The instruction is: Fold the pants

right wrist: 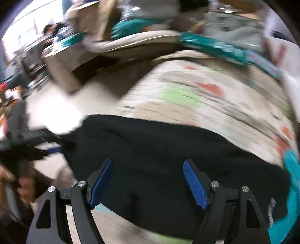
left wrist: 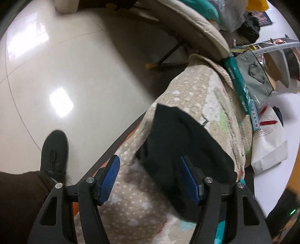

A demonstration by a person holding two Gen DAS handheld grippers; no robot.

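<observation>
My left claw (left wrist: pixel 149 178) hangs wide, gripping nothing, above the black pants (left wrist: pixel 185 150) lying on the patterned quilt (left wrist: pixel 196 88). My right claw (right wrist: pixel 148 183) gapes wide over the same pants (right wrist: pixel 168 150), also holding nothing.

Glossy pale tiled floor (left wrist: pixel 56 75) reflects light beside a beige sofa (left wrist: pixel 187 16)

The pants (left wrist: pixel 180 142) lie on the quilt (left wrist: pixel 196 88), with the floor (left wrist: pixel 75 65) to its left.
</observation>
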